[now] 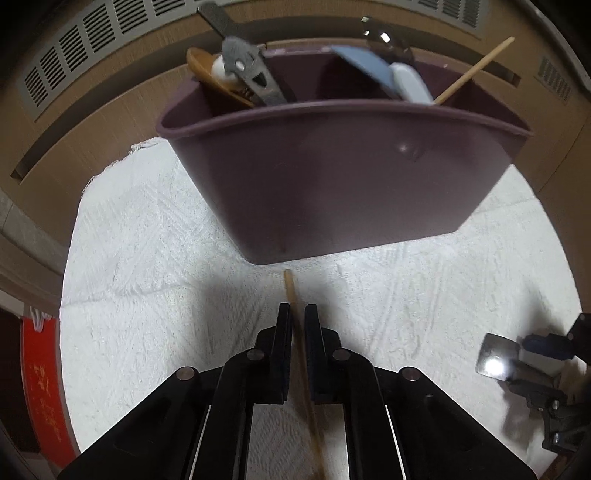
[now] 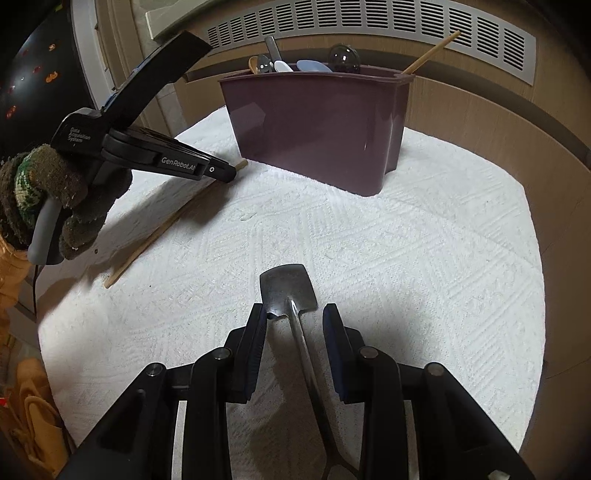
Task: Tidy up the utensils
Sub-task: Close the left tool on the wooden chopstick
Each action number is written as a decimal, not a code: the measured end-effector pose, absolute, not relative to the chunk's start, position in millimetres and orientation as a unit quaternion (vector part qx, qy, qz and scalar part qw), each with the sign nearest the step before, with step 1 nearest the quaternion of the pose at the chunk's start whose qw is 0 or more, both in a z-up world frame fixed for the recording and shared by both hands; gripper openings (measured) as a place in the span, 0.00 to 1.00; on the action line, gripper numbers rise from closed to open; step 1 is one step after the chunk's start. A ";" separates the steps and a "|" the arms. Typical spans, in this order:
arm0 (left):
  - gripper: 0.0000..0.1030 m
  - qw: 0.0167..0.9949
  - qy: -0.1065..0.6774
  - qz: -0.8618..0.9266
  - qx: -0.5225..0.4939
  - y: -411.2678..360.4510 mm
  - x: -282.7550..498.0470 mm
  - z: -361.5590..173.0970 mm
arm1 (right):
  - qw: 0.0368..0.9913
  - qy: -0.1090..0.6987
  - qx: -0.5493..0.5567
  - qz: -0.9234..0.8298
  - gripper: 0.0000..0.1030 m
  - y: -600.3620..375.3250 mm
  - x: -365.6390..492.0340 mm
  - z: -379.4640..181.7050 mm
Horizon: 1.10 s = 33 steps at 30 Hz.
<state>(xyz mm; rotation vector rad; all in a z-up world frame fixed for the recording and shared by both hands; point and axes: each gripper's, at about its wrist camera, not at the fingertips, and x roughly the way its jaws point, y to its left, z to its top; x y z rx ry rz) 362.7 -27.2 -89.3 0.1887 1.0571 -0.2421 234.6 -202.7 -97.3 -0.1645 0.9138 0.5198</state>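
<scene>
A thin wooden chopstick point(image 1: 290, 288) lies on the white cloth just in front of the purple utensil bin point(image 1: 332, 177). My left gripper point(image 1: 297, 308) is shut on it near its far end. The right wrist view shows that left gripper point(image 2: 231, 172) from the side, with the chopstick point(image 2: 159, 230) trailing back over the cloth. My right gripper point(image 2: 295, 314) is shut on the neck of a flat metal spatula point(image 2: 286, 286). The spatula blade points toward the bin point(image 2: 314, 122). The bin holds several utensils and a second chopstick point(image 1: 476, 70).
The white textured cloth point(image 1: 147, 258) covers the round table. A wooden wall with vent grilles point(image 2: 369, 22) rises behind the bin. A gloved hand point(image 2: 48, 199) holds the left gripper. A red object point(image 1: 40, 369) sits beyond the table's left edge.
</scene>
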 end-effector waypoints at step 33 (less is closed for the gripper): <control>0.25 0.798 0.588 -0.124 0.041 -15.6 364.5 -95.6 | 0.857 0.432 -0.109 0.258 0.46 -191.3 249.8 -105.2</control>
